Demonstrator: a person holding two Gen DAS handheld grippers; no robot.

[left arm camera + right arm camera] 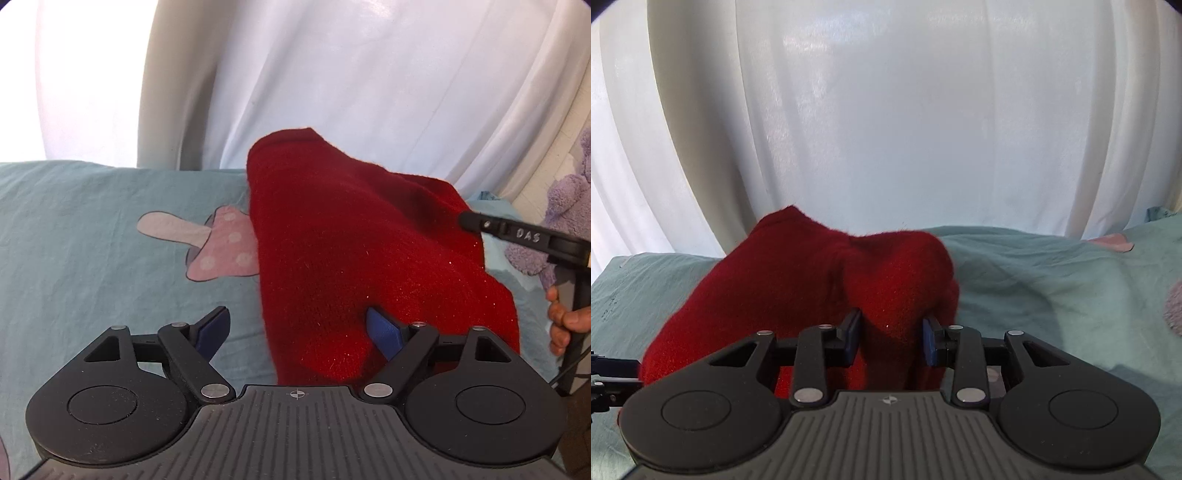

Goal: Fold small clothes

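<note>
A fuzzy red knit garment [351, 240] is bunched up and lifted above the teal bedsheet [74, 240]. My left gripper [299, 328] is open, its right blue pad against the garment's lower edge, its left pad free over the sheet. In the right wrist view my right gripper [892, 339] has its jaws partly closed with a thick fold of the red garment [812, 280] between the blue pads. The right gripper's black finger [517, 232] also shows at the garment's right side in the left wrist view.
The sheet has a pink mushroom print [218, 243]. White curtains [886, 110] hang behind the bed. A purple plush toy [565, 206] sits at the far right. The person's hand [565, 321] holds the right gripper's handle.
</note>
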